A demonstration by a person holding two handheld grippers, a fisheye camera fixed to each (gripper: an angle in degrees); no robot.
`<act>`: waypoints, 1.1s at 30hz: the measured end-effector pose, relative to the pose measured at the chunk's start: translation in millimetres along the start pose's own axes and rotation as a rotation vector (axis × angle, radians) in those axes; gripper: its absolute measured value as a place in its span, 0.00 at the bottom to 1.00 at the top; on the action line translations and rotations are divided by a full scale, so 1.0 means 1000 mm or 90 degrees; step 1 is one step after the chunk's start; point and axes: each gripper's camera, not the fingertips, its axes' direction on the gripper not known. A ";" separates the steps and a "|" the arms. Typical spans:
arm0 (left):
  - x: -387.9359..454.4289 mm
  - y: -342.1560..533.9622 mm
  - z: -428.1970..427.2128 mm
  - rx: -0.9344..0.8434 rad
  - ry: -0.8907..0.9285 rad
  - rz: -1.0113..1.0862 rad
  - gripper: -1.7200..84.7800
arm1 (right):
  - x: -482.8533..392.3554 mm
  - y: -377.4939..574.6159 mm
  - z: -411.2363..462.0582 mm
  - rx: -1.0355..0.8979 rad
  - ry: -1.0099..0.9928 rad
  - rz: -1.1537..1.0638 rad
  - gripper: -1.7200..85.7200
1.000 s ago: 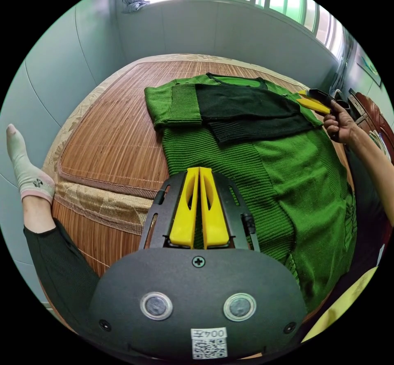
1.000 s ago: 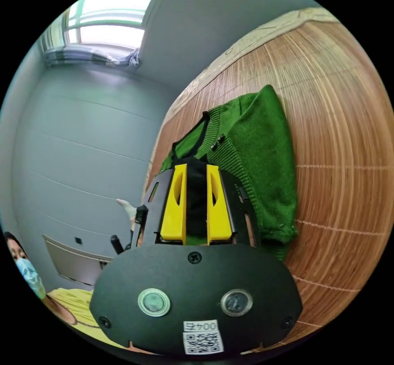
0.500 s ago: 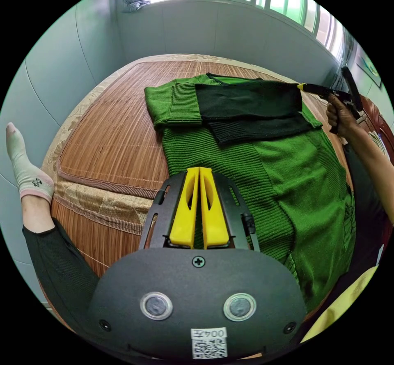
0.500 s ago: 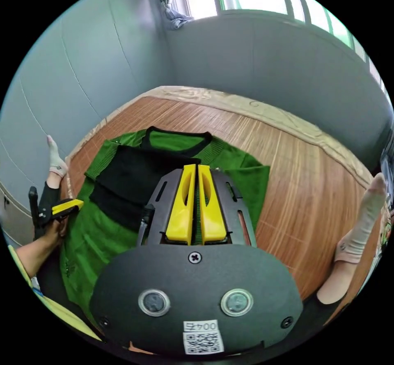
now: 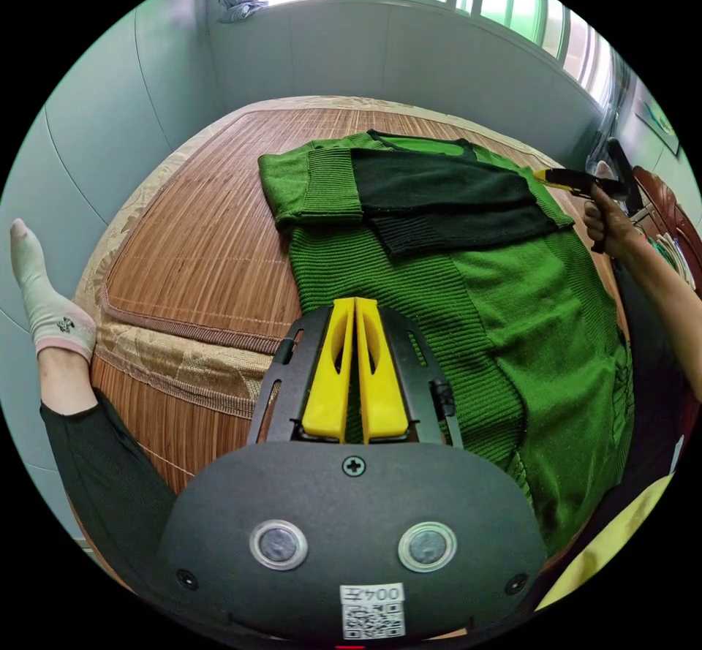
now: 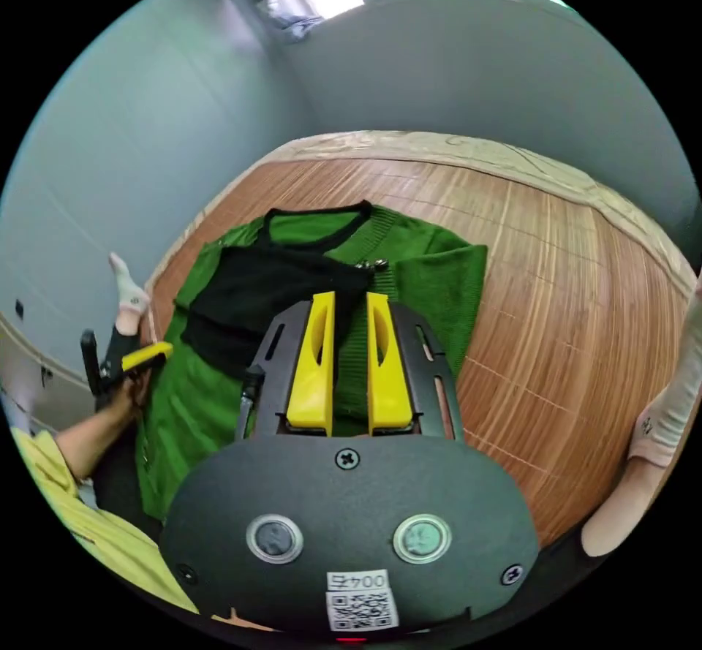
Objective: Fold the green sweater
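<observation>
Green sweater [image 5: 504,314] flat on bamboo mat [image 5: 197,240], black sleeve [image 5: 446,197] folded across chest. Left gripper [image 5: 355,314] low over hem side, yellow jaws pressed together, whether knit caught between them — cannot tell. Right gripper [image 6: 344,314] above shoulder area, jaws apart, nothing held. Socked foot [image 5: 47,299] off to left gripper's left

A bed covered by a woven bamboo mat [image 5: 197,240] with a beige patterned border carries the green sweater [image 5: 512,328], spread flat toward 3 o'clock in the left gripper view. A socked foot [image 5: 47,299] rests at the mat's 9 o'clock edge.
</observation>
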 end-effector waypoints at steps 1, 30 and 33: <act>-0.001 -0.001 0.000 0.000 0.002 -0.001 0.02 | -0.015 0.006 0.001 -0.014 0.015 -0.047 0.12; -0.018 -0.043 -0.001 -0.006 0.001 0.000 0.04 | -0.106 0.021 0.011 -0.056 0.070 -0.111 0.15; -0.040 -0.053 -0.010 0.019 0.017 -0.049 0.06 | -0.100 0.025 0.033 -0.085 0.097 -0.093 0.14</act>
